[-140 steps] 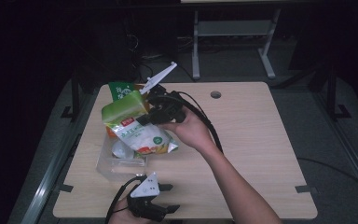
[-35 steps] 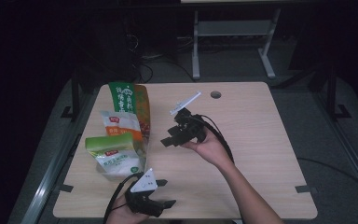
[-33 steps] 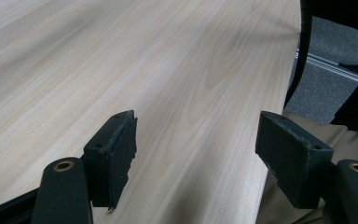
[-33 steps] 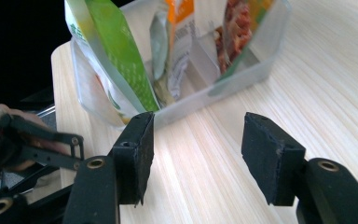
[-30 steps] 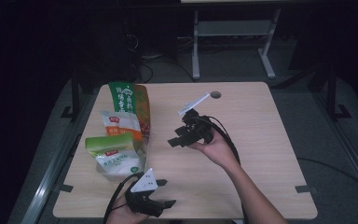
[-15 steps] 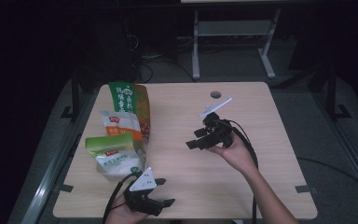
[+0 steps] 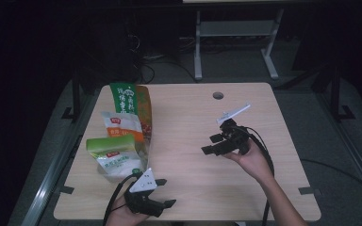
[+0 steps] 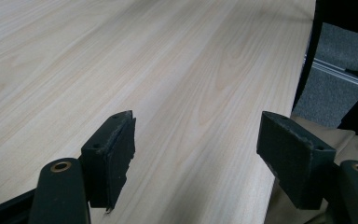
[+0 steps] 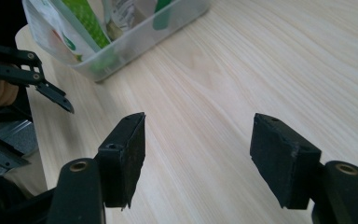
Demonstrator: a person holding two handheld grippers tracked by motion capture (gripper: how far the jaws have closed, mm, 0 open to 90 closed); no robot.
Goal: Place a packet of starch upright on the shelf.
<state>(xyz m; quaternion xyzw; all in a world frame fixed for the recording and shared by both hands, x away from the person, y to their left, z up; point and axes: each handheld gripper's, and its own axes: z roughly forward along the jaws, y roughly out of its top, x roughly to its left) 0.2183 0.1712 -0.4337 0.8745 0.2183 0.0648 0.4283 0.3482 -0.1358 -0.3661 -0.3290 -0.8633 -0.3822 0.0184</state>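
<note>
Looking down from the high view: right tool (image 7: pixel 210 145) is over bare worktop (image 7: pixel 188 117), right of centre, held in a hand (image 7: pixel 250 157), jaws apart with nothing between them; they have just been opening. Left tool (image 7: pixel 162 205) sits at the near edge, jaws apart, empty. Packets stand in a clear bin (image 7: pixel 122 167) at the left side of the worktop: a tall green pouch (image 7: pixel 125 96) at the back, a white bag (image 7: pixel 120 125) in the middle, a green-white bag (image 7: pixel 115 153) in front. Both tools are apart from the bin, the right one well apart.

Left tool view: two black pads (image 8: pixel 114 154) stand wide, bare wood grain between them. Worktop edge runs along the right, grey floor (image 8: pixel 335 98) beyond it, tan cloth at the bottom right corner.

Right tool view: pads (image 9: pixel 123 158) wide apart, only wood between. Bin corner (image 9: pixel 135 39) with the packets shows upper left, far from the pads. Left tool's black linkage (image 9: pixel 51 93) shows at the left edge, near the bin.
</note>
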